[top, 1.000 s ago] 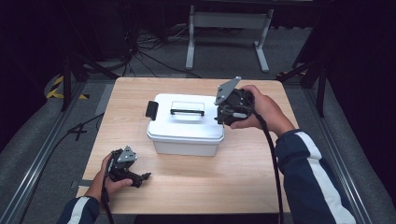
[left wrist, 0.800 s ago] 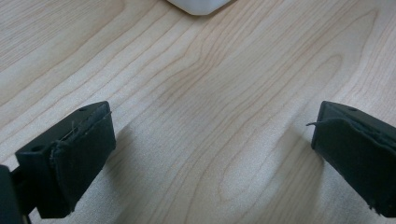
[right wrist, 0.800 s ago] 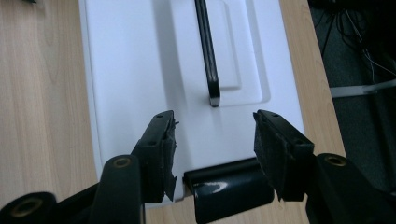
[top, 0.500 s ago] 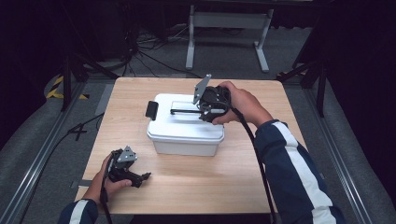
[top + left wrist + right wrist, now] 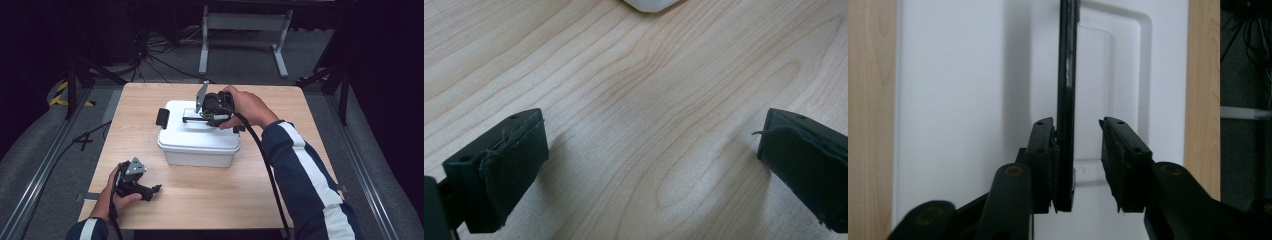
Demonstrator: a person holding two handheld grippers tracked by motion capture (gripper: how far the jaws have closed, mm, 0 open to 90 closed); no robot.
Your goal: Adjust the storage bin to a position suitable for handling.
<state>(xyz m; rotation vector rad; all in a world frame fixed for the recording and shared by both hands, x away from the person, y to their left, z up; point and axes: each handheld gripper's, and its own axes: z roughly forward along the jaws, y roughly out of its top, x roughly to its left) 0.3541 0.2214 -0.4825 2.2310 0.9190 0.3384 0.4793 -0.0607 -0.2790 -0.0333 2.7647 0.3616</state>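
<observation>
The white lidded box [image 5: 198,140] is still closed: the right gripper [image 5: 1077,131] has just been closing around its black handle [image 5: 1067,75], one pad touching, not yet clamped, while the left gripper [image 5: 150,190] rests wide open on the table [image 5: 210,200].

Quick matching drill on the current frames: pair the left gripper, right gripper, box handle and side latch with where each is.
Things:
1. left gripper
2. right gripper
3. black handle
4. black latch

Places or states:
A. on the white box's left end
B. open, low over bare table
C. fingers either side of the handle, one with a gap
D. standing up on the lid

Pairs: 1-B, 2-C, 3-D, 4-A
</observation>
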